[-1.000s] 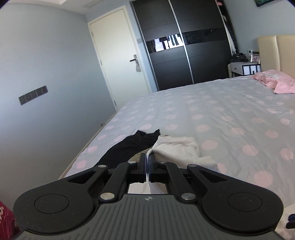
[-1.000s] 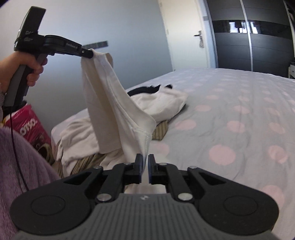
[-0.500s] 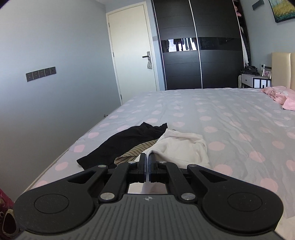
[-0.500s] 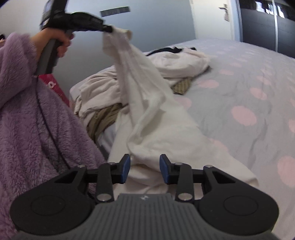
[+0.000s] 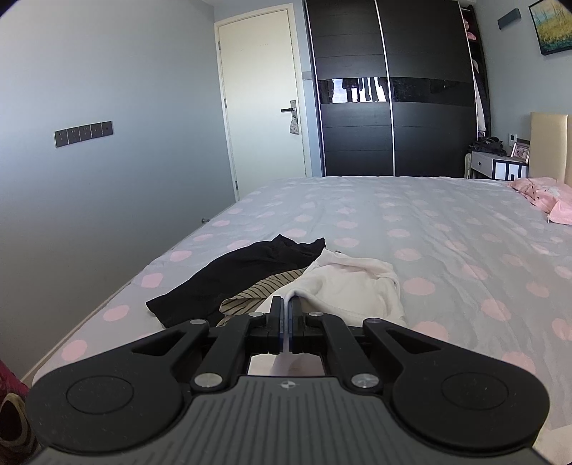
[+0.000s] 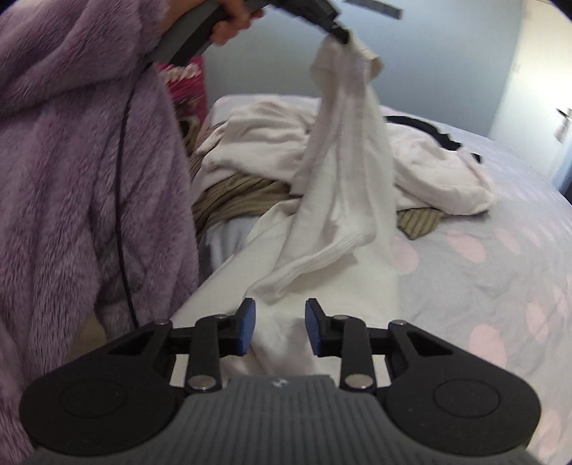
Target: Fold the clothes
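Nothing is seen folded yet, so the task is judged to be at its very start: one garment has only been picked out of the heap. The left gripper (image 6: 339, 34), seen at twelve o'clock in the right wrist view, is clamped shut on a corner of a white garment (image 6: 343, 171), which is held up off the bed (image 6: 500, 279) while its lower part trails onto the cover. In the left wrist view a thin white fold is seen pinched between the closed fingers (image 5: 276, 314).

The right gripper (image 6: 279, 327) is part open; its jaws have just been closing a little after opening, and white cloth lies between them without being pressed by the blue pads (image 6: 247, 323). A second grip low on the garment is judged to be the step in hand; spreading flat and every fold are left.

The unsorted heap (image 6: 271, 164), made of pale cloth, a striped brown piece (image 5: 257, 291) and a black garment (image 5: 243, 272), is left untouched at eleven o'clock of the right gripper.

A purple fleecy sleeve (image 6: 82, 171) fills the nine o'clock side, and the edge of the bed is found just beside it, so little room is offered there. From one to four o'clock the dotted cover is seen bare, and the garment could be laid out there
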### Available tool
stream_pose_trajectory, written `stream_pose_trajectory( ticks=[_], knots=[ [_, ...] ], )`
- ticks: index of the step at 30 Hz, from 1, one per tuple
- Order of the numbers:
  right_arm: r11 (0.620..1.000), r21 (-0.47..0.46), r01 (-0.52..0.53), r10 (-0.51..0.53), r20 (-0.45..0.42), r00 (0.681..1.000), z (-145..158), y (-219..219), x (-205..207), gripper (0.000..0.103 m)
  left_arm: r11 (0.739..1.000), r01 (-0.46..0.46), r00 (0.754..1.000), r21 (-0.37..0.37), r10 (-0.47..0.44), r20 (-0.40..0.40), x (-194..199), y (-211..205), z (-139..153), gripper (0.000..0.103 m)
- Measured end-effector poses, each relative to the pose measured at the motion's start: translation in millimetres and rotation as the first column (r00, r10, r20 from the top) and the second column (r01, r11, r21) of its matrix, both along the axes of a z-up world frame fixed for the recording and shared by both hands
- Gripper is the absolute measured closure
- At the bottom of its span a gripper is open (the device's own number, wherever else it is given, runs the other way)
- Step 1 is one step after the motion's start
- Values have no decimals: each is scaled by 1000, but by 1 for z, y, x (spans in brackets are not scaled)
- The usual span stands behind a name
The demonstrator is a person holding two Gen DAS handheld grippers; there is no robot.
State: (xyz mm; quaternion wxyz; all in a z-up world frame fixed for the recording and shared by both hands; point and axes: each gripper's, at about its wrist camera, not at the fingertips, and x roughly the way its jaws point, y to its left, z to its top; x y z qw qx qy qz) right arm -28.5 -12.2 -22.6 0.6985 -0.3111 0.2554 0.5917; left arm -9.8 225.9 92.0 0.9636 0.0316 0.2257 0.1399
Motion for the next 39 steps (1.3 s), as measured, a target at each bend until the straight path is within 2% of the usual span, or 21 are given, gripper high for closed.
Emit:
stream_pose_trajectory(
  ticks=[3,5,8,11,17,21,24,28,31,34,37,39],
  knots=[
    [998,-50,-38,40,38,998,-13,8,1,74,1000,1,1000,-3,-1,1,0,1,0,103],
    [996,-74,-44,47,40,998,-21,13,4,81,1000,0,1000,-4,0,4,-1,1,0,103],
    [993,-105,-60,63,28,998,-30,18,6,81,1000,1,1000,-6,-1,7,-1,2,-1,103],
    [993,-98,-71,73,18,997,-29,16,5,78,1000,4,1000,-6,-4,6,-2,2,-2,103],
    [992,-123,-36,39,21,999,-43,27,11,77,1000,6,1000,-9,-6,3,0,4,-2,103],
    [994,-106,-18,20,21,1000,-51,25,8,82,1000,-1,1000,-16,1,0,1,5,-3,103],
    [996,-85,8,-5,34,999,-46,18,3,92,1000,-2,1000,-12,2,-1,1,3,-3,103],
    [998,-18,60,-60,46,997,-25,-6,1,93,1000,-6,1000,-9,6,-1,-1,2,-4,103],
    [990,45,135,-136,7,991,-2,-35,8,94,1000,-17,1000,-16,17,-10,-1,3,-5,103],
    [943,141,302,-292,-87,952,17,-67,29,94,999,-36,999,-21,35,-36,2,4,-8,103],
    [869,176,462,-426,-207,881,17,-90,53,94,999,-34,997,-23,33,-64,5,4,-11,103],
    [823,170,543,-489,-277,827,8,-99,63,94,1000,-29,993,-8,28,-112,9,2,-16,103]
  ],
)
